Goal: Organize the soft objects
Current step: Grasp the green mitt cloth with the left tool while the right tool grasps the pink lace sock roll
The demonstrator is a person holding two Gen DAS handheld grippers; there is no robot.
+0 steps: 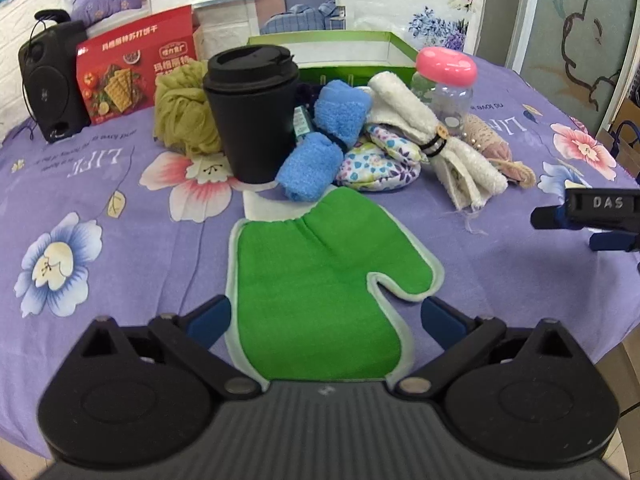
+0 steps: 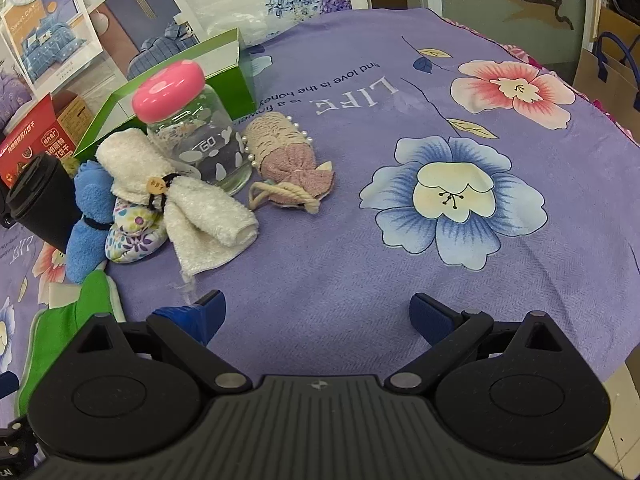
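The left tool (image 1: 325, 316) is spread wide, straddling a flat green terry mitt (image 1: 320, 280) on the purple floral counter (image 1: 120, 240) — likely lined up to pinch it. The right tool (image 2: 318, 314) hangs spread, empty, beside a white rolled towel (image 2: 176, 192).

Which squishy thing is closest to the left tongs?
The flat green mitt. It lies right between the open left tongs, while the blue fluffy socks and white towel sit farther back.
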